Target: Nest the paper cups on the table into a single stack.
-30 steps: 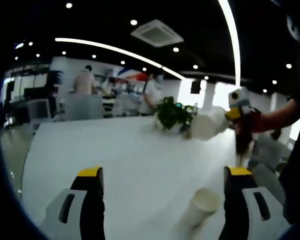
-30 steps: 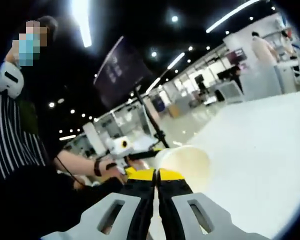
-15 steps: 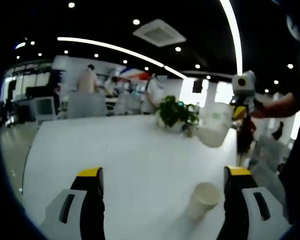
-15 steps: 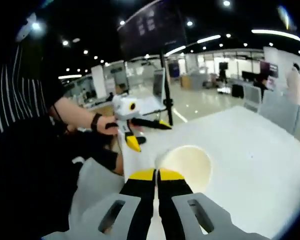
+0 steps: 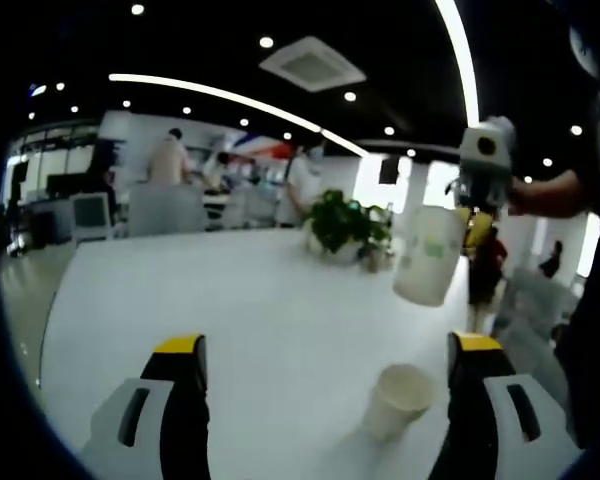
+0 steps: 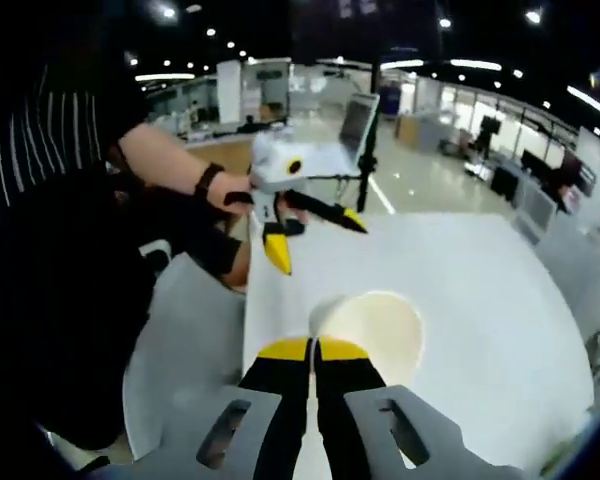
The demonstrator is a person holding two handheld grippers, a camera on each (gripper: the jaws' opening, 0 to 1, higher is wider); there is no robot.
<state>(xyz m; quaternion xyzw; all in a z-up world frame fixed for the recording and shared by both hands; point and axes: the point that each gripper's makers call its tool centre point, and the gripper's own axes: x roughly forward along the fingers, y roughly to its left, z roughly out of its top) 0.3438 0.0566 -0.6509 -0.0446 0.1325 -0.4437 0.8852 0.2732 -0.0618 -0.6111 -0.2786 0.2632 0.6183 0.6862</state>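
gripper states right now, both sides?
Left gripper: open, holding nothing; a paper cup stands between its jaws.
Right gripper: shut on another paper cup's rim.

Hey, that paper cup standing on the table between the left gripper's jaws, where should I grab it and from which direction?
Grip the standing paper cup across its side wall just below the rolled rim, coming in level from the near side. It stands upright, mouth up, tapering to its base, and the left gripper is open and already faces it. Leave the mouth free: the held cup in the right gripper probably nests there.
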